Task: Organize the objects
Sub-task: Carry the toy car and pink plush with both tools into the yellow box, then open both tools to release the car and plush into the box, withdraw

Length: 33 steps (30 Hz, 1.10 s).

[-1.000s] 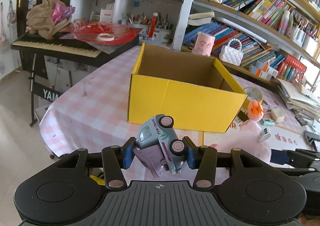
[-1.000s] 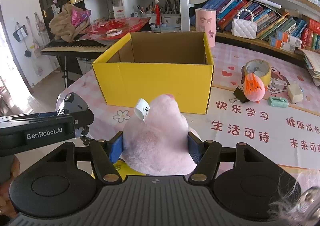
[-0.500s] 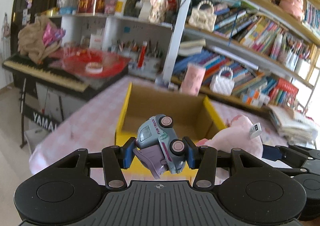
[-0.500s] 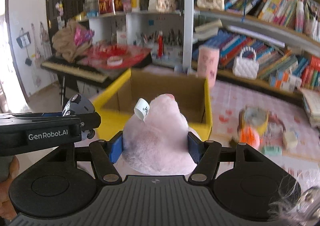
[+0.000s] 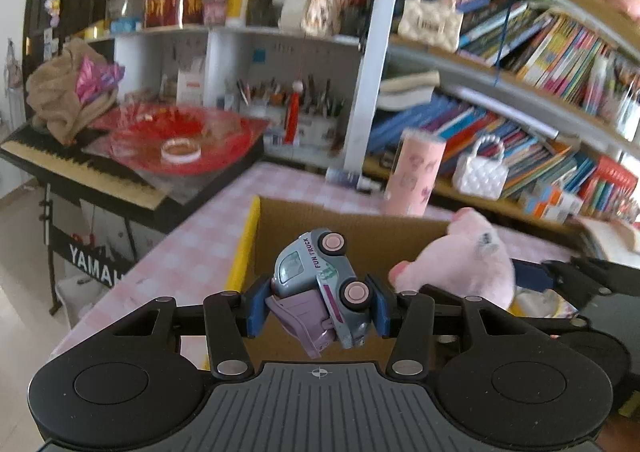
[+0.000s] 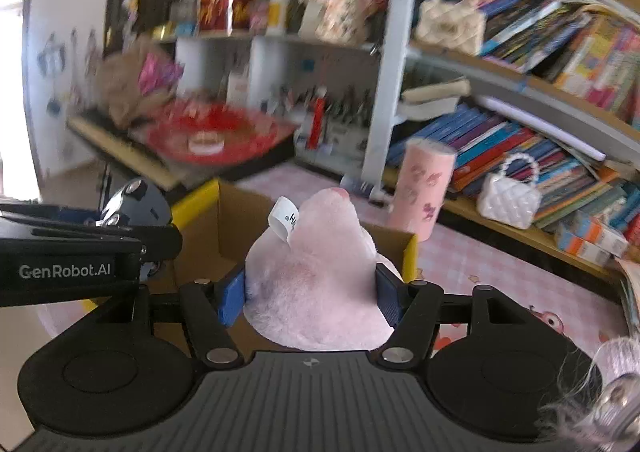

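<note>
My left gripper (image 5: 316, 310) is shut on a small grey-blue toy truck (image 5: 320, 276) with pink wheels, tilted on its side, held above the open yellow cardboard box (image 5: 242, 248). My right gripper (image 6: 310, 298) is shut on a pink plush toy (image 6: 316, 280) with a white tag, also above the box (image 6: 196, 197). In the left wrist view the plush (image 5: 464, 264) hangs to the right of the truck. In the right wrist view the truck (image 6: 136, 203) and the left gripper sit at the left. The box floor is mostly hidden.
The box stands on a pink checked tablecloth (image 5: 192, 244). A pink cup (image 5: 416, 171) and white handbag (image 5: 482, 167) stand behind it by crowded bookshelves. A keyboard (image 5: 80, 171) with a red dish is at the left. The table edge drops off left.
Both grippers have risen and moved forward from in front of the box to over its opening, each still holding its toy. The views are blurred from the motion.
</note>
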Tool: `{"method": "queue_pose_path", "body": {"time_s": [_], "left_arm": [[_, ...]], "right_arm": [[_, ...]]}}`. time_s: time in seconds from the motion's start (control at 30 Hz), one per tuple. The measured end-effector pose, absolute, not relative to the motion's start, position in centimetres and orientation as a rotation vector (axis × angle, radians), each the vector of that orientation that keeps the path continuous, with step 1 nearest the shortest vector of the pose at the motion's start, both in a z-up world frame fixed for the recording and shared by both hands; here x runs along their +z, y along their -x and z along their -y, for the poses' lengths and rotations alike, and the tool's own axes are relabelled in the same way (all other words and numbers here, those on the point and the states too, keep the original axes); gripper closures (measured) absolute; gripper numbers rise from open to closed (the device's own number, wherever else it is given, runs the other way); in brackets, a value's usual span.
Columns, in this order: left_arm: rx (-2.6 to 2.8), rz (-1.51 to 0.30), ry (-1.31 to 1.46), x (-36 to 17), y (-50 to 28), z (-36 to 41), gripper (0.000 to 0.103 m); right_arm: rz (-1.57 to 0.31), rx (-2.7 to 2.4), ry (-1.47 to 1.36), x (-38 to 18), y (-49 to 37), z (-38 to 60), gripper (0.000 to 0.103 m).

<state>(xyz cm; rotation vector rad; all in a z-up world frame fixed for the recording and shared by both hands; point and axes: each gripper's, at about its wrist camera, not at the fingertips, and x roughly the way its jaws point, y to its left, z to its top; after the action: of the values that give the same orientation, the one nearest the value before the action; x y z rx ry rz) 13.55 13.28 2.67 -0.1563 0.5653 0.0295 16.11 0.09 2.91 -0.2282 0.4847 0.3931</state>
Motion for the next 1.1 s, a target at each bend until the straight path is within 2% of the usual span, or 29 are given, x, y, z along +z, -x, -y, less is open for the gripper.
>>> {"method": "queue_pose_path", "body": {"time_s": [0.33,0.83,0.9,1.0,1.03,1.1], "left_arm": [[0.093,-0.684,0.134,-0.5,-17.6,-12.9,0.055],[0.124,-0.718,0.013,-1.4,-19.0,-11.6,0.053],[0.103,-0.696,0.026,-1.0,-18.6,-11.7,0.05],[0.098,-0.629,0.026,0.2,-17.6,-11.7,0.032],[0.091,-0.601,0.028,0.8,-17.1,-11.6,0.032],[0.086,-0.555,0.032,1.8,-16.1,-11.6,0.031]], "right_arm": [[-0.689,0.576,0.39,-1.7,-23.1,-1.6,0.041],[-0.838,0.713,0.458,-2.3,-25.3,-2.9,0.037],[-0.803,0.718,0.452,-2.1,-24.8,-2.6,0.035],[-0.728,0.71,0.437,-1.7,-23.9,-2.1,0.032],[-0.681,0.695,0.424,-1.4,-23.3,-1.7,0.028],[-0.607,0.661,0.411,-0.8,-22.2,-1.2,0.028]]}}
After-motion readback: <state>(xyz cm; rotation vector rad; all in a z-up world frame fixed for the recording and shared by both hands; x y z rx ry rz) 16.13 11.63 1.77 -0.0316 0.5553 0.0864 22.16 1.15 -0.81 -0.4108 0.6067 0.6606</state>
